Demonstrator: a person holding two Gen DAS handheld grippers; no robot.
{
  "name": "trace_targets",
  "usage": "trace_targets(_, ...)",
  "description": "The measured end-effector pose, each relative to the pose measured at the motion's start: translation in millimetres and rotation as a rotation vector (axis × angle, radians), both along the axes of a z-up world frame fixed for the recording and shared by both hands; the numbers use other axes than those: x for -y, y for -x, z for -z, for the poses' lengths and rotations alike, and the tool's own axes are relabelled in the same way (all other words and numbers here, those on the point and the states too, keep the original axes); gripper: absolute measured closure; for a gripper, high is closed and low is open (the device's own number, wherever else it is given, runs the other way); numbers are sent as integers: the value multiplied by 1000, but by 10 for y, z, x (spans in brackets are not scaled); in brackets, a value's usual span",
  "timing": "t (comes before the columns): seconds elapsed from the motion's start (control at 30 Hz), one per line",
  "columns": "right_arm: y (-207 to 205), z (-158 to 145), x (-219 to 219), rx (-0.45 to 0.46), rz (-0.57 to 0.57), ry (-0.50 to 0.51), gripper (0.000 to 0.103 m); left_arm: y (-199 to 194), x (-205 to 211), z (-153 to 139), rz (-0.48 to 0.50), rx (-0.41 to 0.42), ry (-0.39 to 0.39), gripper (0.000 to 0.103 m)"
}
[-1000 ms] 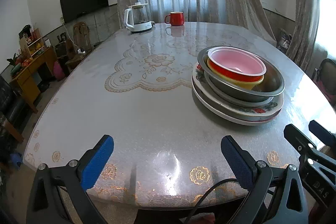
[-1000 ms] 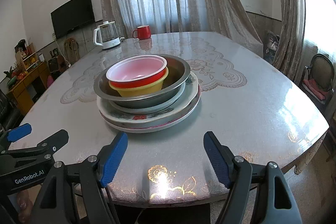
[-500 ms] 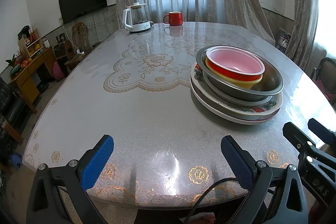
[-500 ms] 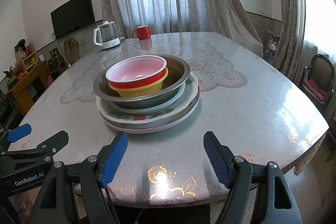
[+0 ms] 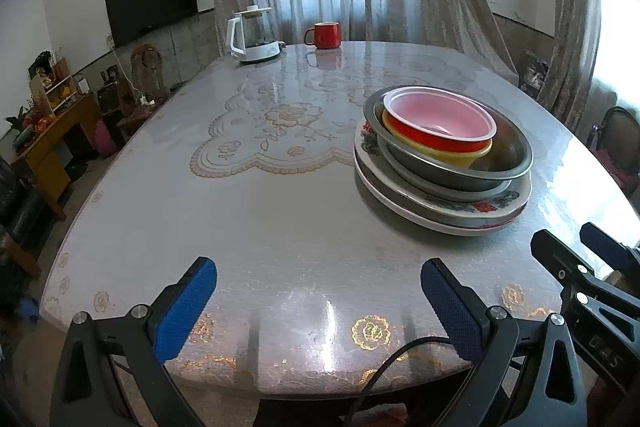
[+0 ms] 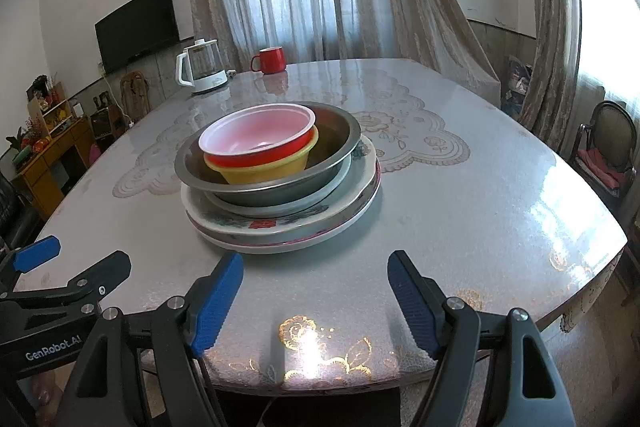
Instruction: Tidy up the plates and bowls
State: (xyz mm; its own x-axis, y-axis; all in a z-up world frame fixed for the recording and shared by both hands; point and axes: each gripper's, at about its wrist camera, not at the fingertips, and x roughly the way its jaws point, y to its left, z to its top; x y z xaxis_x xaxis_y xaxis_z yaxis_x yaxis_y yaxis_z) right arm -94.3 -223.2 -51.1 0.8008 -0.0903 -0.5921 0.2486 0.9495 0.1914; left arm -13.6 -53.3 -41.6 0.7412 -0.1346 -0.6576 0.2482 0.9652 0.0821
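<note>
A stack of dishes stands on the table: a red bowl with a pink inside point(image 6: 260, 139) point(image 5: 438, 121) sits in a yellow bowl point(image 6: 272, 171) point(image 5: 460, 153), both inside a steel basin point(image 6: 332, 151) point(image 5: 508, 155), on patterned white plates point(image 6: 352, 207) point(image 5: 448, 211). My left gripper point(image 5: 318, 301) hangs open over the table's near edge, left of the stack, nothing between its blue pads. My right gripper point(image 6: 314, 301) is open too, just in front of the stack and not touching it. Each gripper shows at the edge of the other's view.
A white kettle point(image 5: 254, 35) point(image 6: 200, 67) and a red mug point(image 5: 325, 35) point(image 6: 272, 60) stand at the table's far side. The lace-patterned table point(image 5: 260, 195) has a rounded near edge. A chair point(image 6: 608, 147) stands to the right, shelves and a TV to the left.
</note>
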Motion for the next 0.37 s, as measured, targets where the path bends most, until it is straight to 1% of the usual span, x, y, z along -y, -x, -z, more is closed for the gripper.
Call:
trace_targets(0.2,-10,5,8,-1,1,1,27,13,40,-5,24,-5,4,0)
trace_targets(0.37,-32,14,40,-2,6,-4,27,33,71,-18,29,11,-4,0)
